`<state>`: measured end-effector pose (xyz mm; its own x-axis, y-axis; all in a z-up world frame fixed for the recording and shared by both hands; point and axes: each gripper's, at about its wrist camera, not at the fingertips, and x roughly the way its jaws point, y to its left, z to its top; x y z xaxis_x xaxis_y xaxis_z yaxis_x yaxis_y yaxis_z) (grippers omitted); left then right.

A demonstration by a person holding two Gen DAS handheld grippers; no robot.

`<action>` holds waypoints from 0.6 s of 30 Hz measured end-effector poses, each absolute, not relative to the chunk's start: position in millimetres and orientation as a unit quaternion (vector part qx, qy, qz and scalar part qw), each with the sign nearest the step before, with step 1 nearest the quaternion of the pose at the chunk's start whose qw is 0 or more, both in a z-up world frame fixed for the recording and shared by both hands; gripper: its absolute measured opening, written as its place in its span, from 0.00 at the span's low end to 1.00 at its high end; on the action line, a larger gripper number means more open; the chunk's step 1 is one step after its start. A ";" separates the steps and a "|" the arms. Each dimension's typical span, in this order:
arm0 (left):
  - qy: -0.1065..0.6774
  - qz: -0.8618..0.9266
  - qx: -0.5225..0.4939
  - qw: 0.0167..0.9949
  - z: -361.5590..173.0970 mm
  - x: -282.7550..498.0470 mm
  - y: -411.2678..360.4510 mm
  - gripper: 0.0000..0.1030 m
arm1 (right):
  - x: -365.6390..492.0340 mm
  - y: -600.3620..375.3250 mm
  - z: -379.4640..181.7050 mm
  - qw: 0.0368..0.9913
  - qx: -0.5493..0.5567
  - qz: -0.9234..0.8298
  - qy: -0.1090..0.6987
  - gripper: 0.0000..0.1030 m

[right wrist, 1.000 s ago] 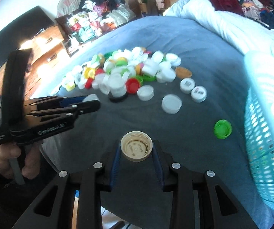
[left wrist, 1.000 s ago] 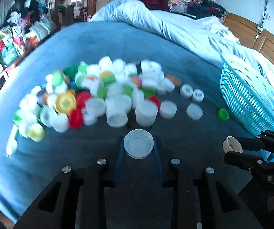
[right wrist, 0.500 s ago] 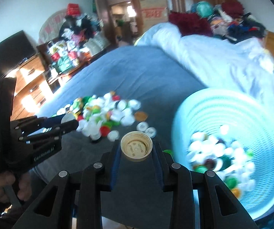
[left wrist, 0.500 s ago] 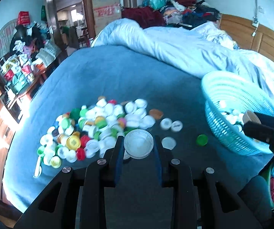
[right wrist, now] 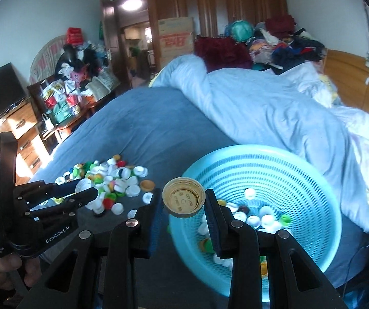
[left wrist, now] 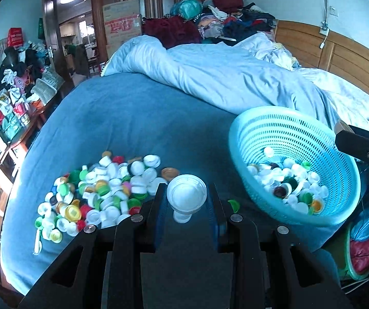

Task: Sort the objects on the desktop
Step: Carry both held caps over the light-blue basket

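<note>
Both fisheye cameras are sitting just behind their own claws, looking forward and downward along the black fingers over the blue-covered bed (left wrist: 138,118). The left wrist view is facing the scattered heap of coloured plastic bottle caps (left wrist: 99,193), with the round turquoise perforated plastic basket (left wrist: 282,118) off to its right. The right wrist view is hanging close over that basket (right wrist: 321,180), catching the left claw (right wrist: 86,190) at its left edge. Both are sharing heap, basket and rumpled pale-blue quilt (left wrist: 223,77).

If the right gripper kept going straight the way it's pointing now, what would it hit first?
Probably the turquoise basket. The right gripper, shut on a tan cap, points down over its near rim toward the caps inside; depth is unclear, so the rim might come first.
</note>
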<state>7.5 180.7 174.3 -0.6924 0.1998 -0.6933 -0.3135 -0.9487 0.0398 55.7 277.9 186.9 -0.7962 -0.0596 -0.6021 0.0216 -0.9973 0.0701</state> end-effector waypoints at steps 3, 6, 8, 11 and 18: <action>0.077 0.916 -0.364 0.149 180.5 5.0 193.4 0.24 | 58.6 289.4 191.7 0.011 0.315 -0.948 -0.031 0.34; 0.078 0.917 -0.359 0.155 188.0 2.3 206.1 0.24 | 60.8 298.0 194.9 0.001 0.312 -0.949 -0.034 0.34; 0.079 0.918 -0.355 0.160 193.3 0.9 213.6 0.24 | 62.6 304.0 196.8 -0.003 0.310 -0.950 -0.037 0.34; 0.081 0.918 -0.351 0.167 199.7 -0.5 224.6 0.24 | 63.5 311.1 197.7 -0.008 0.308 -0.950 -0.042 0.34; 0.090 0.917 -0.343 0.184 209.9 -4.0 248.4 0.24 | 64.0 325.3 196.6 -0.014 0.306 -0.951 -0.051 0.34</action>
<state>-4.0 248.4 209.9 -0.6971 0.2758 -0.6618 -0.3999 -0.9157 0.0395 64.0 325.3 196.6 -0.8127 -0.0039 -0.5827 -0.0583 -0.9944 0.0881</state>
